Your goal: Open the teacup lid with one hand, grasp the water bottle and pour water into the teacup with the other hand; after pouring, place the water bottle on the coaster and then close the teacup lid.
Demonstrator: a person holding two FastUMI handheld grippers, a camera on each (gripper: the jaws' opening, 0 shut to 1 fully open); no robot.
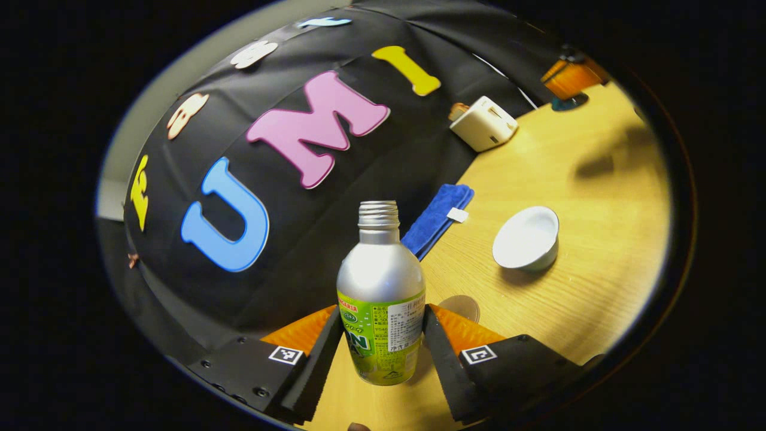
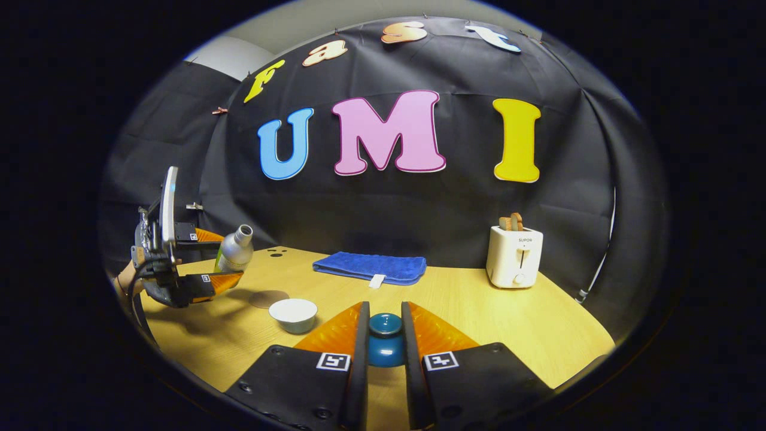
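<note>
Teacup (image 1: 526, 237) uncovered | coaster (image 1: 459, 306) half-hidden behind bottle (image 1: 381, 293)

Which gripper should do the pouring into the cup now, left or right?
Left. Its jaws already clamp the water bottle, uncapped and lifted, with the open teacup close by. The right gripper is busy holding the teacup lid.

The left gripper view is taken tilted, from close behind the water bottle (image 1: 381, 287), facing the white teacup (image 1: 526, 237). The right gripper view is taken level, low over the table (image 2: 479, 317), with the teacup (image 2: 293, 315) at left. The blue towel (image 1: 437, 218) and toaster (image 2: 514, 256) are shared.
</note>
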